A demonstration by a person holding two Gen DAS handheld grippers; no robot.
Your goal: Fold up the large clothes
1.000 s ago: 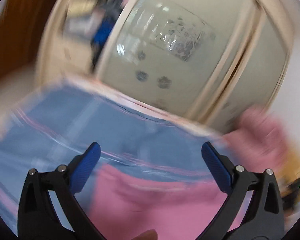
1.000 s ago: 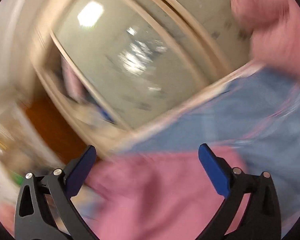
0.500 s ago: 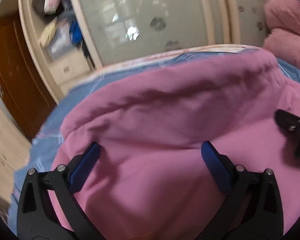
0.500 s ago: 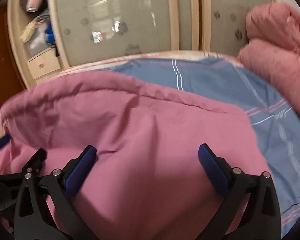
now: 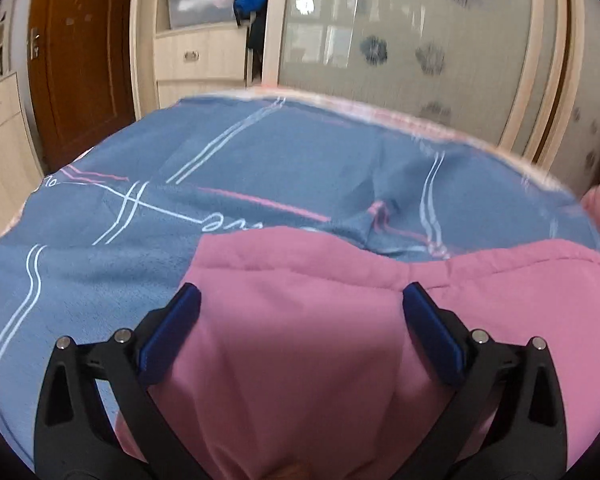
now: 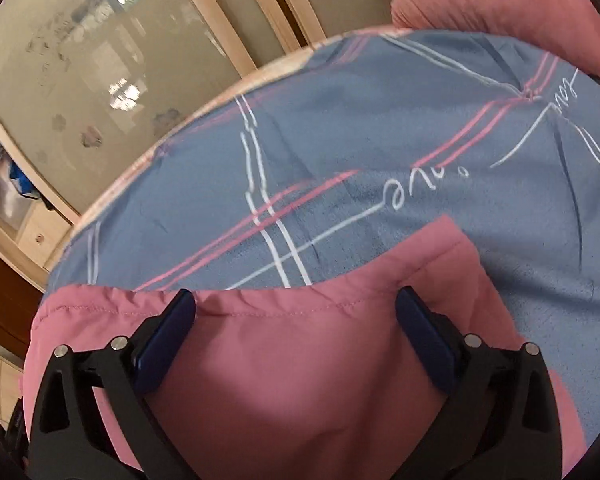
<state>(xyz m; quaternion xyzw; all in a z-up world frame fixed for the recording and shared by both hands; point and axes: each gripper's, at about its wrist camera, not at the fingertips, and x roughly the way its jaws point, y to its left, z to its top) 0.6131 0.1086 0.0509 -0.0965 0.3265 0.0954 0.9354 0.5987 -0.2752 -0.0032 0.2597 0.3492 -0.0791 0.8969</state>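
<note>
A large pink garment lies on a blue plaid bedspread; its hemmed edge runs across just past my fingertips. My left gripper is open, its blue pads spread wide over the garment's left part. In the right wrist view the same pink garment fills the lower frame, with a stitched edge and a corner pointing up right. My right gripper is open over that edge. The cloth passes between both pairs of fingers without being pinched.
A wardrobe with frosted sliding doors stands beyond the bed's far edge. A brown door and drawers are at the left. A pink plush pillow lies at the bed's right end. The bedspread extends ahead.
Both grippers have pulled back and lowered: the pink garment, which filled both views half a second ago, now lies flatter with more blue bedspread showing beyond it. Both stayed open.
</note>
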